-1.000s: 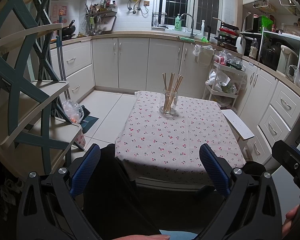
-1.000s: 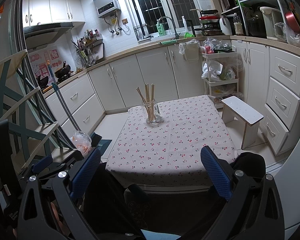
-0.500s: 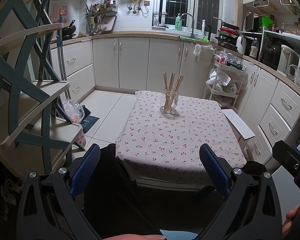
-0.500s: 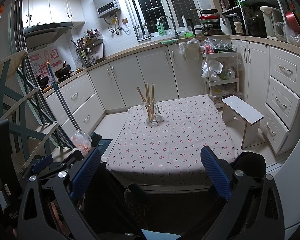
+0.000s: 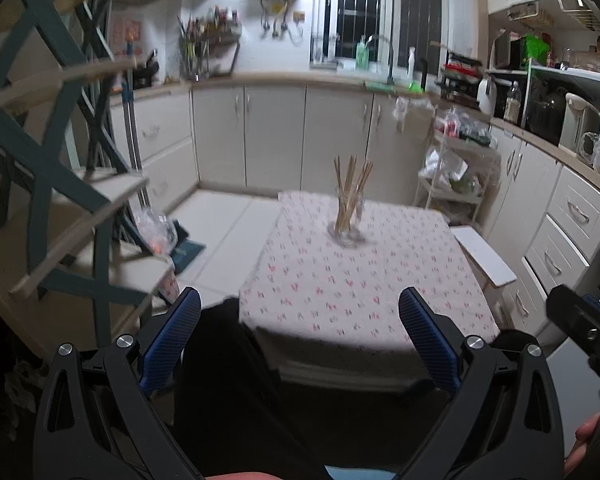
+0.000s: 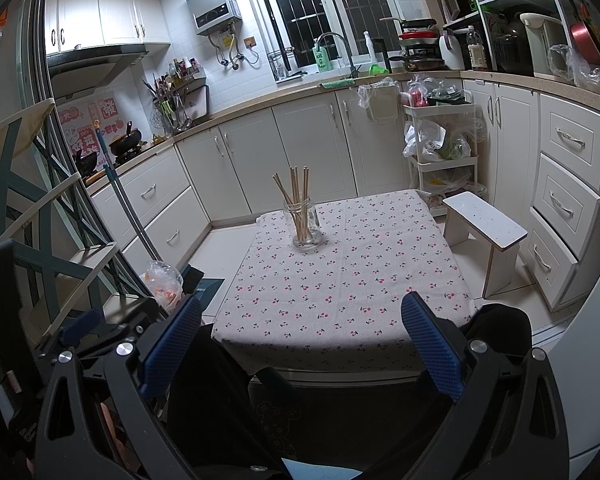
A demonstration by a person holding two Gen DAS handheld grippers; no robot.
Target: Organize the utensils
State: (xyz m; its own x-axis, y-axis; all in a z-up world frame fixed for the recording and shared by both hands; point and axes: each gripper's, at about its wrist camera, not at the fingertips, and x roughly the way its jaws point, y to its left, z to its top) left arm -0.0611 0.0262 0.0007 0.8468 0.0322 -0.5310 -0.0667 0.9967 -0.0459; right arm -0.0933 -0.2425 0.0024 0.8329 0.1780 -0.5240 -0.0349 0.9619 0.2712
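Glass jar (image 6: 303,226), clear, upright, toward the far edge of the bench (image 6: 340,300); holds a bundle of wooden chopsticks (image 6: 296,200) standing on end and fanning apart at the tips. Bench covered by a white cloth with small red cherry print, otherwise bare. Left gripper (image 5: 299,330): blue ribbed fingers (image 5: 172,334) spread wide, nothing between them, held short of the near bench edge, well apart from the jar (image 5: 347,220); this view is blurred. Right gripper (image 6: 300,336): fingers (image 6: 432,346) likewise spread wide, holding nothing, also short of the near edge. White stool (image 6: 486,232) just beside the bench on the right. White kitchen cabinets (image 6: 300,148) behind.
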